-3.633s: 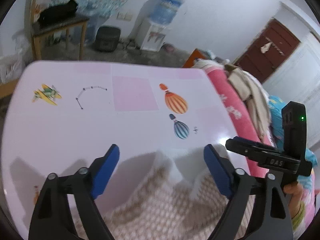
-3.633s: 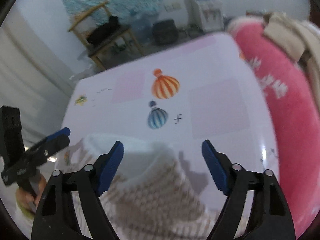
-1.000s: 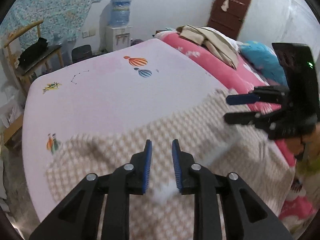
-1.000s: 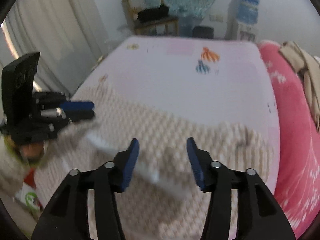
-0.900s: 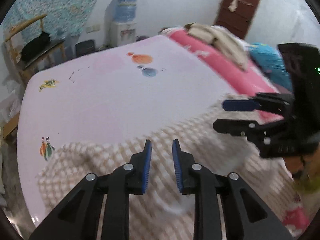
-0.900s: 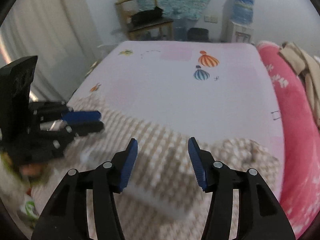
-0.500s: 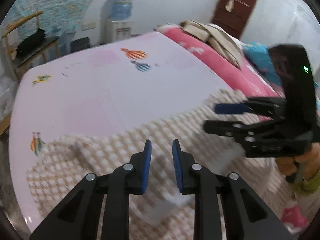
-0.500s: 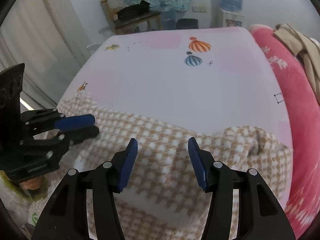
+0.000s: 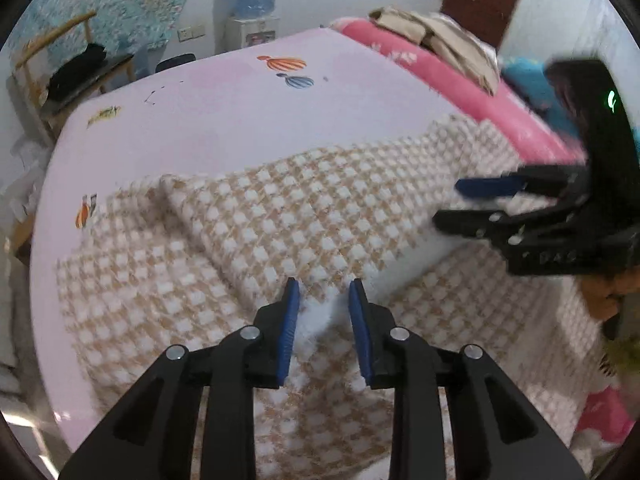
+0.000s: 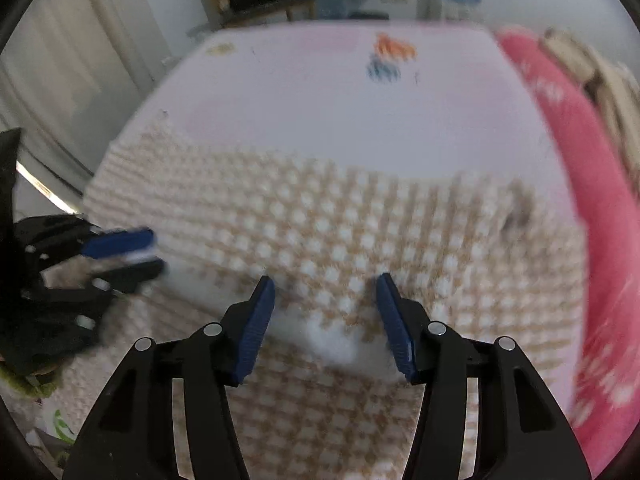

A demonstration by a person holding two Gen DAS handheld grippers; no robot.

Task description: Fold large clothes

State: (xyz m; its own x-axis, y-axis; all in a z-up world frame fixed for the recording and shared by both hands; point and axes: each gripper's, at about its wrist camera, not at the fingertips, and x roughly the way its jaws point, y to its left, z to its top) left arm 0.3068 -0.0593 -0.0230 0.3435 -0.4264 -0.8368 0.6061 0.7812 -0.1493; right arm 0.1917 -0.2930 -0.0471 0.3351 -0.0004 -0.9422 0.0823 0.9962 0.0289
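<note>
Since a second ago the left gripper [image 9: 323, 300] has parted its jaws, now opening with the folded edge of the one checked garment [image 9: 304, 216] between them, unpinched. The right gripper [image 10: 325, 300] stands equally half-wide as before, unclamped, over that white edge. Two grippers, one pink bed [image 9: 224, 120].

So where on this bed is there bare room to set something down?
Bare pink sheet runs from the checked garment's far edge to the balloon prints. Crowded: the garment covers the near half, and the red quilt holds piled clothes.
</note>
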